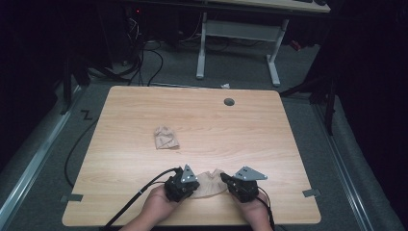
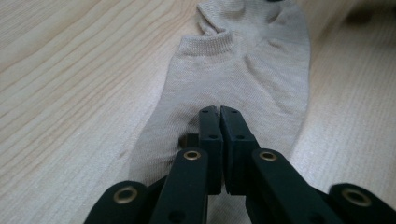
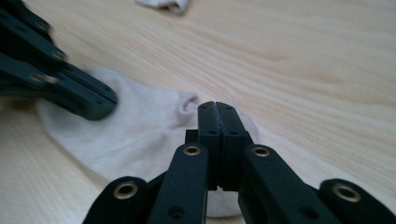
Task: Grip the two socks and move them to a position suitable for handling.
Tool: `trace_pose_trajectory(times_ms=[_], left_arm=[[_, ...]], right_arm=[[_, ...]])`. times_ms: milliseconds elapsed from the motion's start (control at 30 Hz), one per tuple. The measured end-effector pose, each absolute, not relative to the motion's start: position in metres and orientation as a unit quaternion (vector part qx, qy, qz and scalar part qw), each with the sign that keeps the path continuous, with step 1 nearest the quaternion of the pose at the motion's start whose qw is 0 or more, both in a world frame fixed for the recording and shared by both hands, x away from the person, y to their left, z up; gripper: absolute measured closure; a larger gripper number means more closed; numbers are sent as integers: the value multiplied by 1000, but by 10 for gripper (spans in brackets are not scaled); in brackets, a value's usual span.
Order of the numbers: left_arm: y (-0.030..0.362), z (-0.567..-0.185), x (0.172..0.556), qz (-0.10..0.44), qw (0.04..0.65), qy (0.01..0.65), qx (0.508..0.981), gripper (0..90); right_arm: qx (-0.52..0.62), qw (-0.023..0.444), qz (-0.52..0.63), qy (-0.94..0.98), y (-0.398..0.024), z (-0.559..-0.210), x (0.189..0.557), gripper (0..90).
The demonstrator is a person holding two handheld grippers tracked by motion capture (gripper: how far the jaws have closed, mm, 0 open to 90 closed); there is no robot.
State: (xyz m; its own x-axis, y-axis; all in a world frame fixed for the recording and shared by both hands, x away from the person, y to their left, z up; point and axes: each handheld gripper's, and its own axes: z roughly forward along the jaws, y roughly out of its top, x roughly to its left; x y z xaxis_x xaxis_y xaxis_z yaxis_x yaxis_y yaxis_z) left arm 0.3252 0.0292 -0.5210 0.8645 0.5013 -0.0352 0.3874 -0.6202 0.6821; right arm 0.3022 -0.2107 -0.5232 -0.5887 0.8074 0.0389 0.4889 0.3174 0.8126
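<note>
1. beige sock (image 1: 208, 184) lies flat on the wooden counter (image 1: 250, 130), close to the near edge, about midway along it, between the two hands.
2. left gripper (image 1: 192, 185) is at the sock's left end; in the left gripper view its jaws are pressed together over the fabric, pinching it, with the ribbed cuff (image 2: 207, 44) farther out.
3. right gripper (image 1: 226, 180) is at the sock's right end; in the right gripper view its jaws are likewise closed tight on an edge of the cloth.
4. second sock (image 1: 165, 138), crumpled, sits nearer the counter's middle, well apart from the first, untouched.
</note>
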Motion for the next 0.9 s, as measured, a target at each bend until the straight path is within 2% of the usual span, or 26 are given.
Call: trace_pose_trajectory(times_ms=[233, 533, 900], left_arm=[[42, -523, 328, 80, 368, 264, 888, 876], [75, -525, 328, 81, 377, 298, 873, 875], [93, -528, 317, 81, 392, 312, 862, 860]], right_arm=[[417, 187, 361, 813, -205, -531, 308, 900], [387, 169, 368, 829, -196, -530, 301, 900], [359, 160, 374, 840, -185, -530, 295, 900]])
